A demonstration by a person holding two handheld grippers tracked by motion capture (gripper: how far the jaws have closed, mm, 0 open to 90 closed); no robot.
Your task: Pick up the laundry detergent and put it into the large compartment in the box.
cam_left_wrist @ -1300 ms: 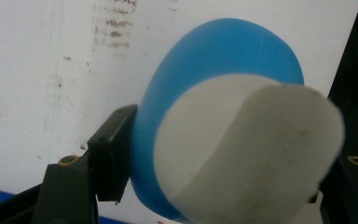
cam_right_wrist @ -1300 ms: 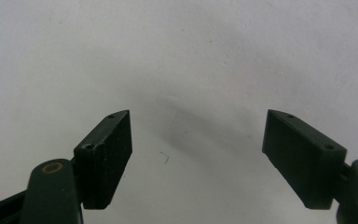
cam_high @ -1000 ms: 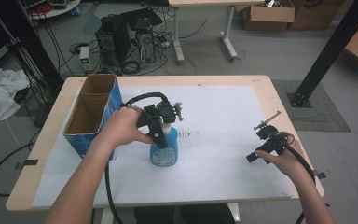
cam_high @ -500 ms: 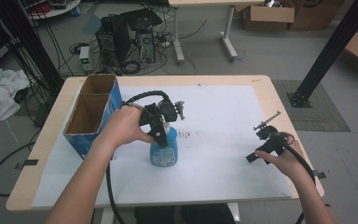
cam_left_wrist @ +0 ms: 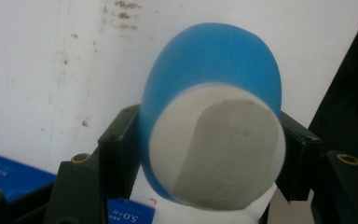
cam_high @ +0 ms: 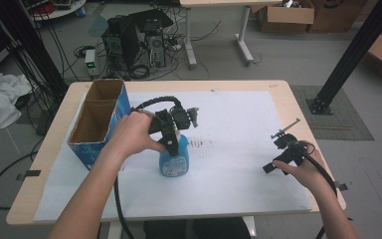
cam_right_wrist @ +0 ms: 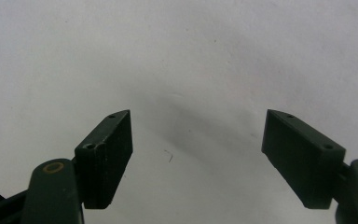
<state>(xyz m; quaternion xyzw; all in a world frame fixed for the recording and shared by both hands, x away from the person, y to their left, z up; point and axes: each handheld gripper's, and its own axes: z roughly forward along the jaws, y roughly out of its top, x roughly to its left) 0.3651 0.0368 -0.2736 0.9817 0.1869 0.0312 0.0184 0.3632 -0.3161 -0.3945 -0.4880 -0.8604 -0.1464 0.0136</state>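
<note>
A blue bottle [cam_high: 173, 160] with a white cap stands upright on the white sheet near the table's middle. My left gripper [cam_high: 171, 144] comes down on its top from above, shut on it. In the left gripper view the white cap [cam_left_wrist: 216, 154] sits squeezed between both jaws, the blue body [cam_left_wrist: 212, 60] reaching away toward the table. At the right edge of the sheet my right gripper [cam_high: 278, 158] rests low in the person's hand. Its own view has the right gripper [cam_right_wrist: 198, 161] open wide over bare white paper, nothing between the jaws.
An open blue cardboard box [cam_high: 97, 122] with two compartments stands at the table's left, close to the left forearm. The white paper sheet [cam_high: 238, 124] covers most of the wooden table [cam_high: 278, 89]. Computers, cables and boxes lie on the floor beyond the far edge.
</note>
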